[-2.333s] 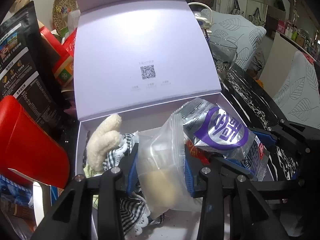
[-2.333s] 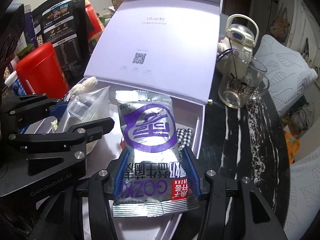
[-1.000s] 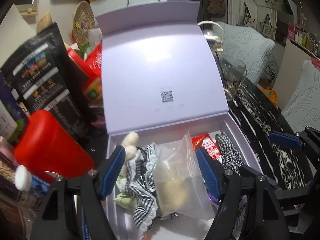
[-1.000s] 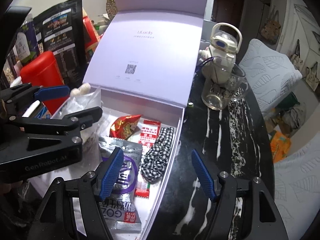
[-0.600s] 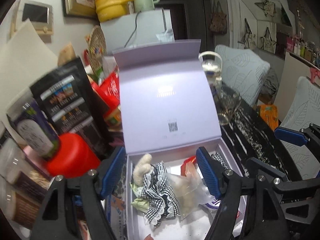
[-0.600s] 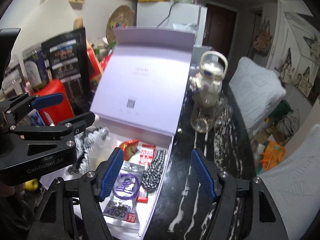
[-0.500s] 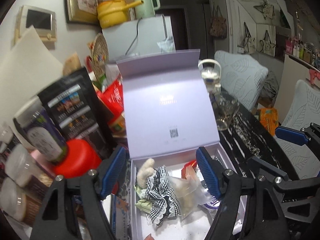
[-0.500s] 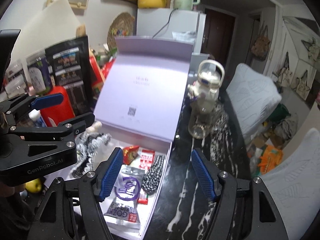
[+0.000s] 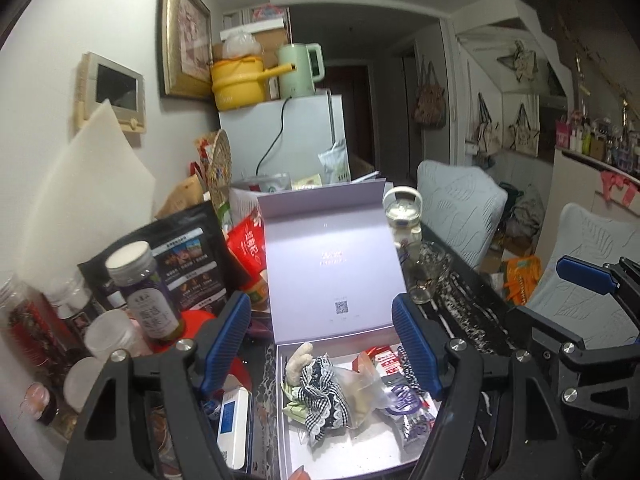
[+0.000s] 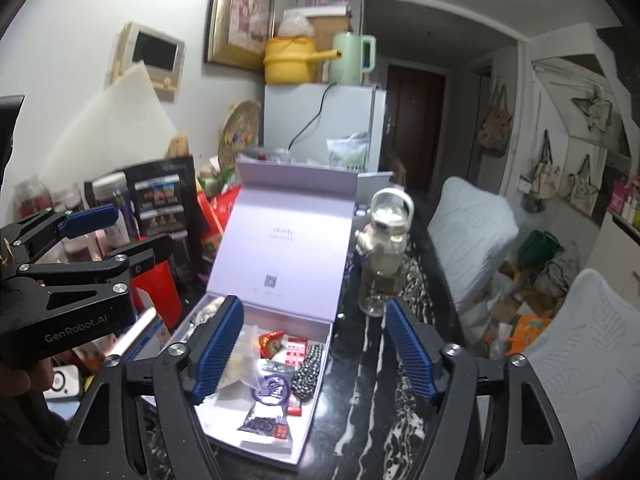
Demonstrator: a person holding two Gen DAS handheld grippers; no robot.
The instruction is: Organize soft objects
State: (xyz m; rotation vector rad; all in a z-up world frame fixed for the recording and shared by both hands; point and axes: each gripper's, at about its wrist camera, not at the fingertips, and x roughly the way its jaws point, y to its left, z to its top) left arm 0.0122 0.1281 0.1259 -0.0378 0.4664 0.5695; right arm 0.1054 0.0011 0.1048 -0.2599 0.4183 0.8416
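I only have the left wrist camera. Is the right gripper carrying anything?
Observer: No. The right gripper is empty; its jaws are opening with nothing between them.
Operator: The right side of the box is blocked in my view. What's there?
Observer: In the box, a checked scrunchie lies along the right wall.
Operator: And the silver packet?
Observer: The silver packet lies flat beside the scrunchie, toward the box's middle and nearer its front edge.
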